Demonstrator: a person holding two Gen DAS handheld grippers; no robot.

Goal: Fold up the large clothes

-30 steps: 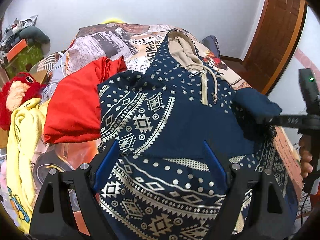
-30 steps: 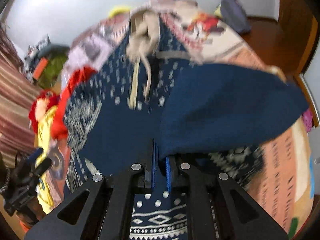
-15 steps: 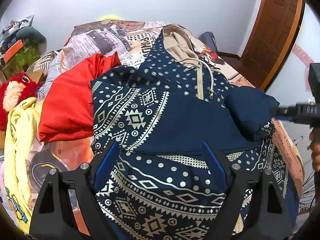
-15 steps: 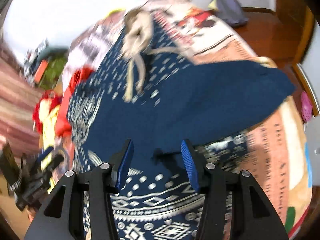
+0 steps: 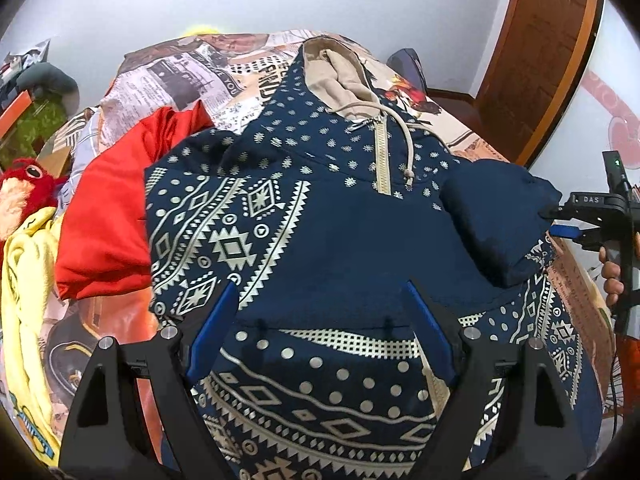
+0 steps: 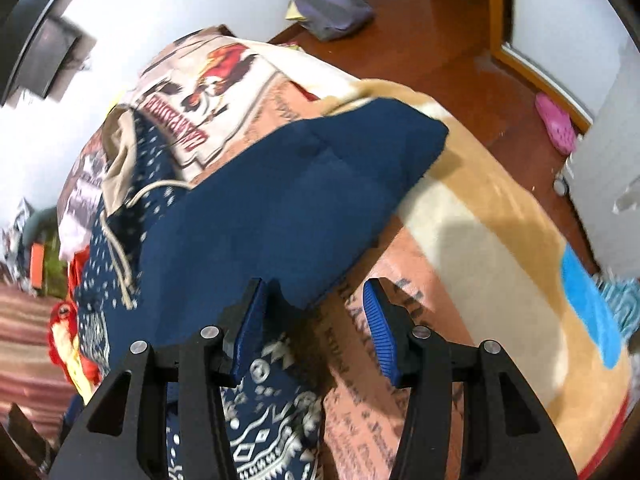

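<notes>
The left claw [image 5: 320,320] hangs spread wide, holding nothing, over the hoodie [image 5: 304,240] at frame centre; the right claw [image 6: 312,320], also spread, straddles its sleeve [image 6: 304,192].

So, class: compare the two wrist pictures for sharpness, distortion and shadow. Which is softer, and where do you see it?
Left wrist view: crisp, the hoodie print reads cleanly; fisheye bends the door frame, and the open left claw casts a shadow on the fabric. Right wrist view: softer, motion-smeared at the hood cord and bedspread; the folded sleeve shadows the spread beyond the open right claw.
</notes>
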